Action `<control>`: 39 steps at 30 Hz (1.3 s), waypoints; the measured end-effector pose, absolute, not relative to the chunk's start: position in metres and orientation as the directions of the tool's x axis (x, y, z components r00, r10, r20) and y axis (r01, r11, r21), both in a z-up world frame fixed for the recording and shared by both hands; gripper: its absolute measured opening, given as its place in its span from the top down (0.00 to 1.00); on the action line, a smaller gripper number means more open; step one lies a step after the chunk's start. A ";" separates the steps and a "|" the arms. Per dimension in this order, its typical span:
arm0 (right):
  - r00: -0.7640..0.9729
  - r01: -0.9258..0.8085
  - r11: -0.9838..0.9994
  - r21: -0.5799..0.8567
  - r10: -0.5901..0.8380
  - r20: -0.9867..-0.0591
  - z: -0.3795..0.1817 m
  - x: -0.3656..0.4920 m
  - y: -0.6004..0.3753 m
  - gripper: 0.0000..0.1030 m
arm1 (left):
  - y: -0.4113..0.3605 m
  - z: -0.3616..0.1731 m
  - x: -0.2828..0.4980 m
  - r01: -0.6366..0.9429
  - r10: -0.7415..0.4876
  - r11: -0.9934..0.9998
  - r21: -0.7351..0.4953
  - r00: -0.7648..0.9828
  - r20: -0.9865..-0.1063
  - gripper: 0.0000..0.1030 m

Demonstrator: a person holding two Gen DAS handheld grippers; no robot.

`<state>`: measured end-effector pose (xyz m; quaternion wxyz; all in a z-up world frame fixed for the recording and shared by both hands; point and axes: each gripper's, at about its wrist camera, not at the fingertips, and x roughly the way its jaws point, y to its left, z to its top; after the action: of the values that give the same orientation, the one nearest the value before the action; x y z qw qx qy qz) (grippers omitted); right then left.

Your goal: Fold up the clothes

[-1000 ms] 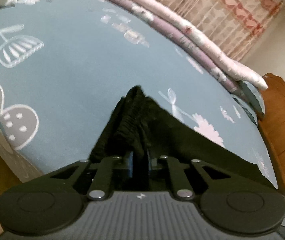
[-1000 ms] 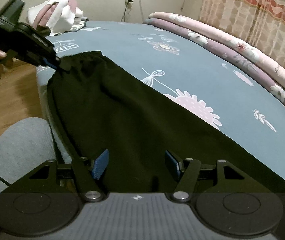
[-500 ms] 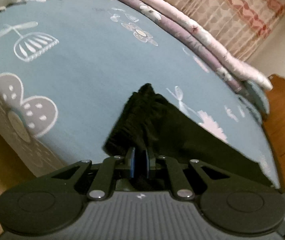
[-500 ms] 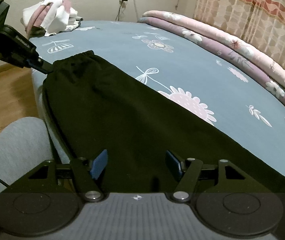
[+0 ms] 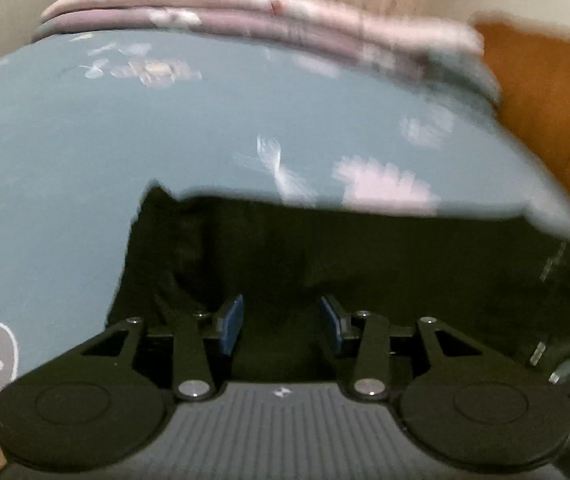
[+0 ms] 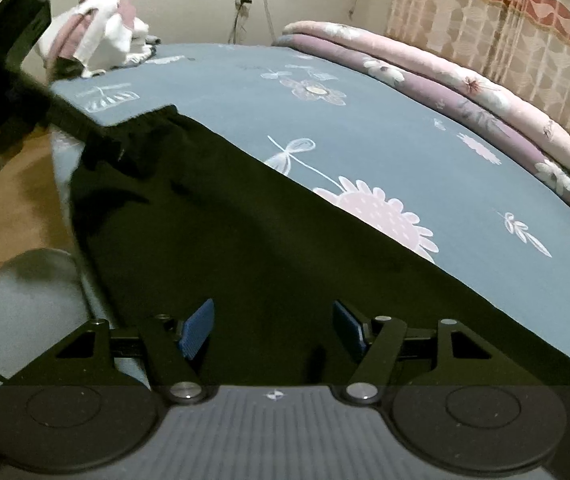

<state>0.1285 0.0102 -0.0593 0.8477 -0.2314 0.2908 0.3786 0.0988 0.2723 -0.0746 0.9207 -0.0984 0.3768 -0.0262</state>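
Observation:
A black garment [image 6: 245, 240] with an elastic waistband [image 6: 153, 120] lies stretched along the near edge of the blue flowered bed sheet [image 6: 365, 140]. My left gripper [image 5: 281, 320] hovers over the waistband end; its jaws are opening, the blue pads [image 5: 231, 322] stand apart, and the black cloth [image 5: 365, 260] lies under them without being pinched. The picture there is blurred by motion. In the right wrist view the left gripper [image 6: 99, 140] reaches in from the upper left at the waistband. My right gripper [image 6: 273, 328] is open above the other end of the garment, gripping nothing.
Rolled pink and purple quilts [image 6: 465, 92] run along the far side of the bed. A heap of white and pink clothes [image 6: 97, 40] sits at the far corner. A wooden headboard [image 5: 545, 100] is at the right, a grey-clad knee [image 6: 25, 288] and wood floor at the left.
The left gripper's jaws, shut on the waistband before, have parted and let it go. That gripper has rolled and swung towards the garment's length. The right gripper holds still and open.

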 end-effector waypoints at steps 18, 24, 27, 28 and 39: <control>0.497 -0.731 0.682 -0.010 0.523 -0.692 -0.094 0.137 -0.009 0.00 | 0.269 -0.049 0.124 0.032 -0.185 0.967 -0.252 0.768 -0.612 0.35; 0.499 -0.731 0.682 -0.009 0.526 -0.688 -0.095 0.136 -0.011 0.00 | 0.281 -0.081 0.163 -0.084 -0.140 0.957 -0.279 0.707 -0.693 0.36; 0.501 -0.731 0.682 -0.010 0.527 -0.686 -0.096 0.136 -0.011 0.00 | 0.298 -0.092 0.142 -0.139 -0.115 0.945 -0.297 0.708 -0.696 0.37; 0.502 -0.732 0.682 -0.011 0.528 -0.685 -0.096 0.135 -0.011 0.00 | 0.305 -0.094 0.134 -0.144 -0.120 0.938 -0.314 0.716 -0.688 0.39; 0.503 -0.742 0.670 -0.015 0.542 -0.674 -0.096 0.136 -0.012 0.00 | 0.278 -0.069 0.164 0.030 -0.214 0.962 -0.271 0.701 -0.680 0.36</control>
<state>0.1358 -0.0124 -0.0963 0.8532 -0.1529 0.3275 0.3761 0.1642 0.2785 -0.0687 0.9144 -0.1204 0.3808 -0.0667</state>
